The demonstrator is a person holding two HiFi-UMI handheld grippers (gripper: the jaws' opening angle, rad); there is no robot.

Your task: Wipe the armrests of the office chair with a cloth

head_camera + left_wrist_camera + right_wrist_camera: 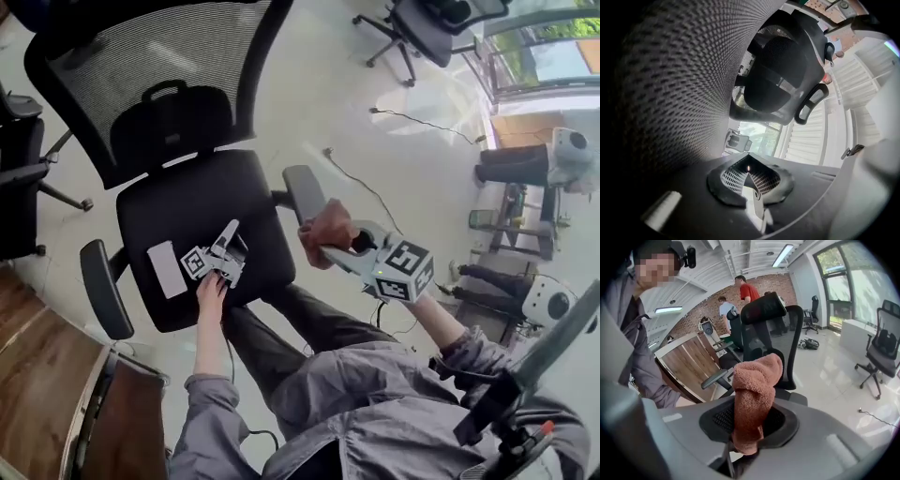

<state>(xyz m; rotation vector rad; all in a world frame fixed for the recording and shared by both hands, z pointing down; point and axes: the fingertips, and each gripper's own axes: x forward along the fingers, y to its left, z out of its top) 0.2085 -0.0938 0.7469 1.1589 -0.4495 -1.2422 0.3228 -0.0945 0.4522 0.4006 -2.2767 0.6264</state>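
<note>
Chair seat (187, 211) — left hand-held gripper (749, 174) closed, empty | right hand-held gripper (339, 246) — clamps cloth (754, 390)

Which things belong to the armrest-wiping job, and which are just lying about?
Job: cloth, right gripper holding it, chair, armrests.
Lying about: cable, desk, other chairs.

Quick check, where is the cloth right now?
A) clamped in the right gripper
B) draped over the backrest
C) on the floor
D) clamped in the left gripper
A: the right gripper view shows the pinkish-brown cloth pinched in the right gripper, while the left gripper has its jaws together on nothing.
</note>
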